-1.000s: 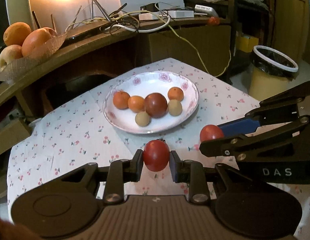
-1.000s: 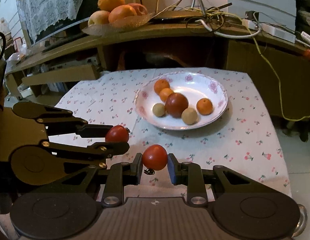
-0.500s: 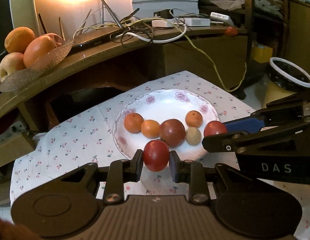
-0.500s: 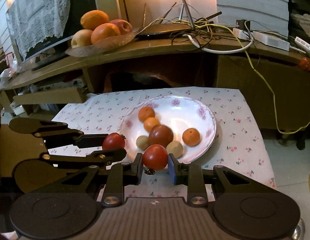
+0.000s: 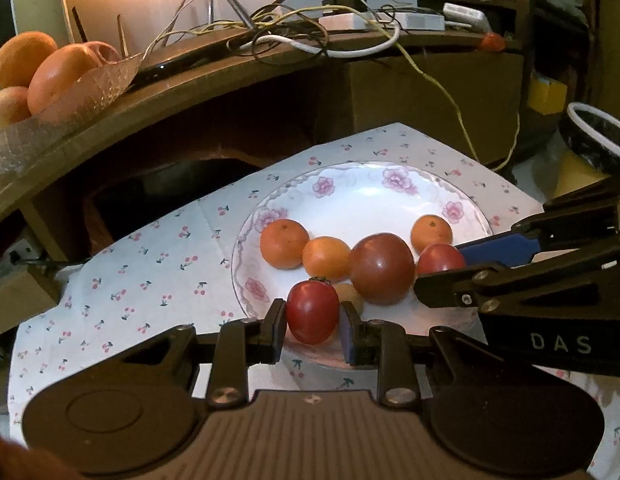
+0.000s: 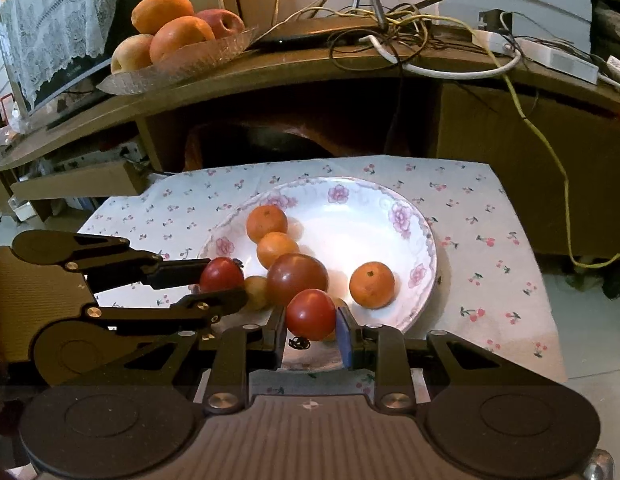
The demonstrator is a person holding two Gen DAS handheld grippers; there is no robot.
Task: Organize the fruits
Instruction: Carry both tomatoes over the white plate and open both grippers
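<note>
- Left gripper (image 5: 313,322): fingers clamped on a small red tomato (image 5: 312,311), held over the near rim of the flowered plate (image 5: 349,184). A slight gap seems to show at the right pad, so the hold may be loosening; this cannot be confirmed.
- Right gripper (image 6: 311,328): fingers clamped on a second red tomato (image 6: 310,314), also above the near edge of the plate, just in front of the large dark tomato (image 6: 298,278).
- Plate contents: three small oranges, among them the lone orange (image 6: 371,284) on the right side; the large dark tomato; and at least one pale round fruit (image 6: 256,292), mostly hidden behind the grippers.
- Plate rests on a cherry-print cloth (image 6: 489,240) over a small table.
- Judgement: both tomatoes are at the point of release into the plate.
- Risk: each tomato hangs near the rim, not the centre. Released there, it may roll off onto the cloth and on to the floor.
- Risk: a tomato dropped from height may strike the fruits already grouped at the near side and scatter them.
- Risk: the two grippers sit near each other; opening both at once may cause the fingers to knock together.
- Risk: a tomato is soft; excess squeeze would bruise or split it.
</note>
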